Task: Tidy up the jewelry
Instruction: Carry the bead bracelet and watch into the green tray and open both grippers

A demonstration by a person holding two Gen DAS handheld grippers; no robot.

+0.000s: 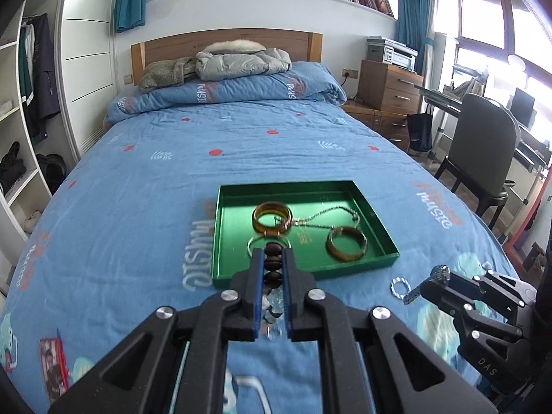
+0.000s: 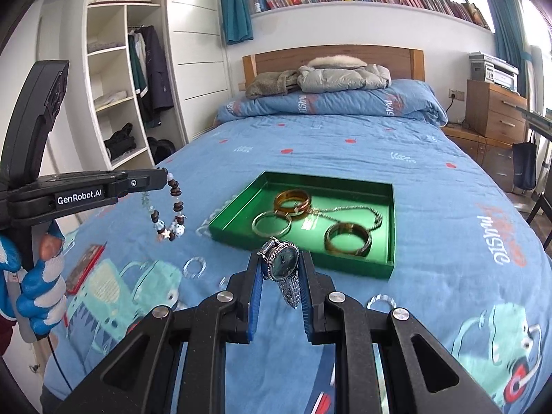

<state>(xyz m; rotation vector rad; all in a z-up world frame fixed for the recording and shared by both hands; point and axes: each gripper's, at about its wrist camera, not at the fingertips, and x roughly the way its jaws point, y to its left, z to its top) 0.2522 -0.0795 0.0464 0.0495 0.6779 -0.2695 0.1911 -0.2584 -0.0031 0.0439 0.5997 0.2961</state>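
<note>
Nearest the lens: left gripper [image 1: 272, 258], black with blue pads, clamped on a bracelet of dark brown wooden and clear glass beads [image 1: 272, 264]; in the right wrist view the strand [image 2: 170, 212] dangles clear of the bed from the gripper tip. A hand in a blue-and-white glove [image 2: 41, 296] holds that tool at far left. Right gripper [image 2: 280, 258] clamped on a silver wristwatch with a dark green dial [image 2: 283, 258], its metal band hanging below the pads.

Beyond both, on the blue printed bedspread [image 1: 145, 186]: shallow green metal tray [image 1: 376, 222] holding two amber bangles [image 1: 272, 216] [image 1: 346, 244], a thin gold hoop bangle [image 2: 271, 225] on the tray's near left, and a silver chain necklace [image 2: 358, 211].

Clear glass rings lie loose on the bedspread near the tray: [image 2: 194, 266], [image 2: 381, 301].
</note>
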